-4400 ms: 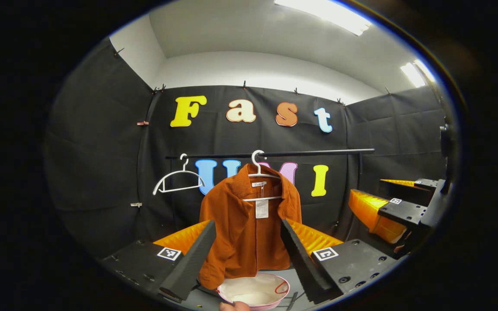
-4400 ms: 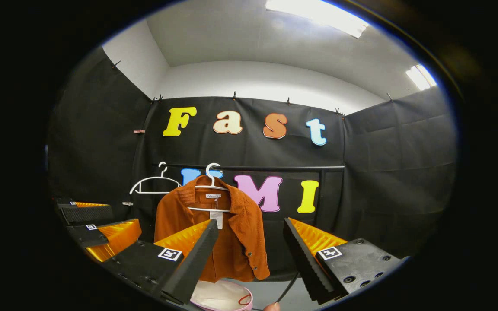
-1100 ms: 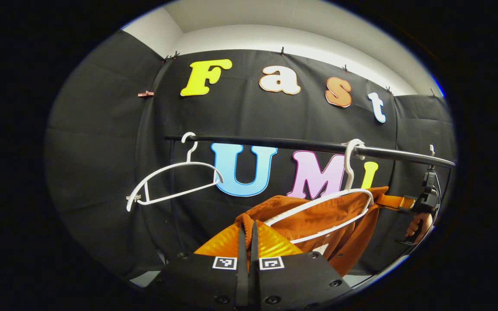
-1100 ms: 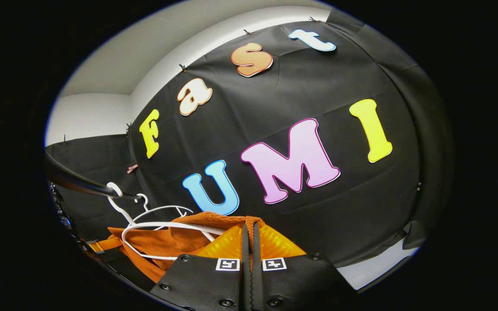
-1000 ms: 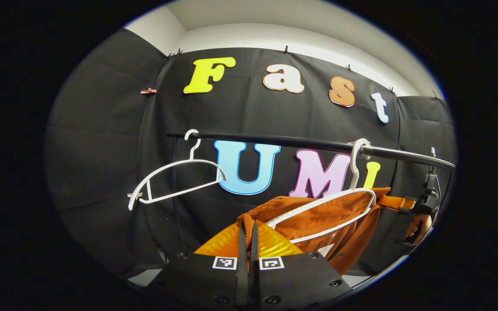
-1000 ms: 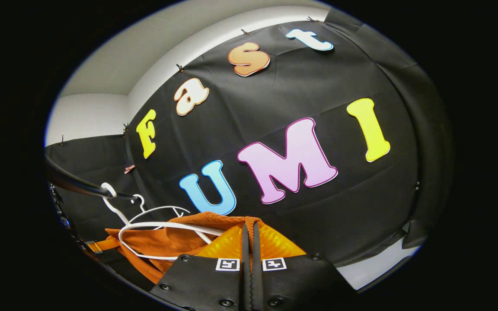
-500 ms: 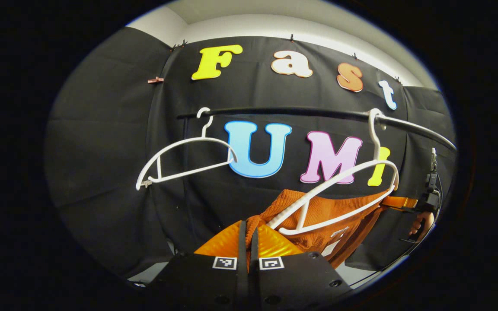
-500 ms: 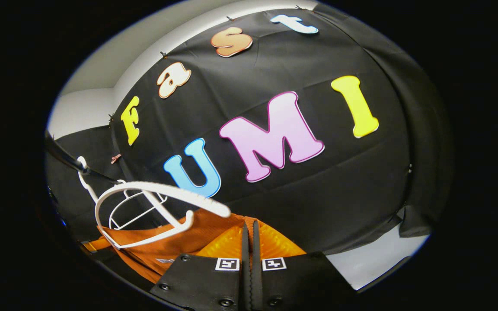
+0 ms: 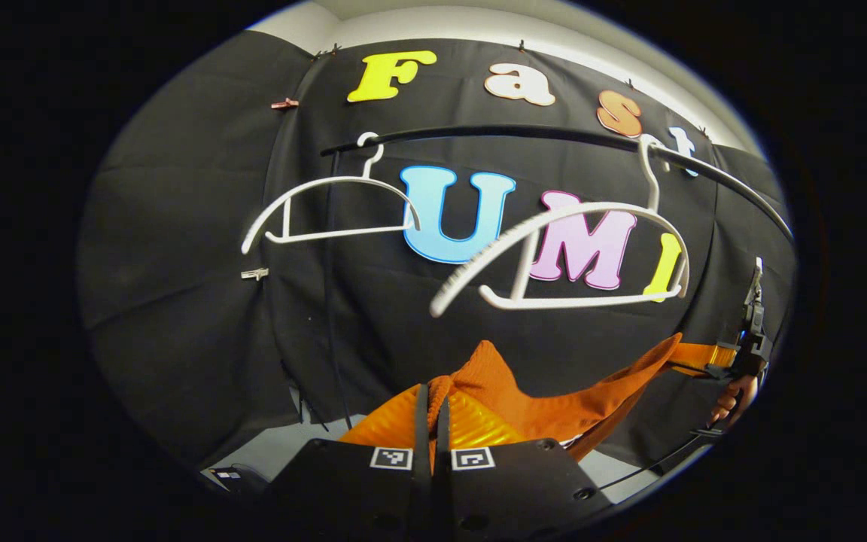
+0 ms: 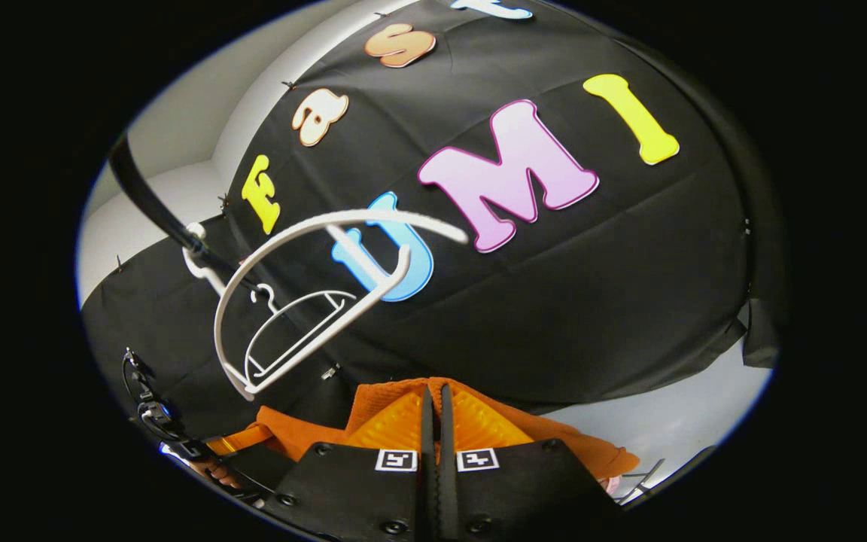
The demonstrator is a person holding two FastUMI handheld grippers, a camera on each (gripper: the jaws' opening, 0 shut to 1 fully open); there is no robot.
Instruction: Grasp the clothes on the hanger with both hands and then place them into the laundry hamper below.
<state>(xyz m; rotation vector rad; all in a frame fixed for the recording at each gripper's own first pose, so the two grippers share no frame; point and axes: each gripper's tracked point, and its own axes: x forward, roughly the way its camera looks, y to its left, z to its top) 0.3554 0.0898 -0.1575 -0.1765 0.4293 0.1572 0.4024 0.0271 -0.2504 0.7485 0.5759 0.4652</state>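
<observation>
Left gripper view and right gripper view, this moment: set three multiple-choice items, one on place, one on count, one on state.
1. Where is the orange jacket?
A. on a hanger
B. below the hangers, off them
C. draped over the rail

2. How many white hangers hang on the rail?
A. one
B. two
C. three

3. What state is the left tool in?
A. wide open
B. shut on the jacket
C. shut on a hanger

Answers:
1 B: the near hanger is bare, the cloth sags beneath it.
2 B: it and the far hanger hang there.
3 B: its fingers meet with orange cloth between them.
</observation>
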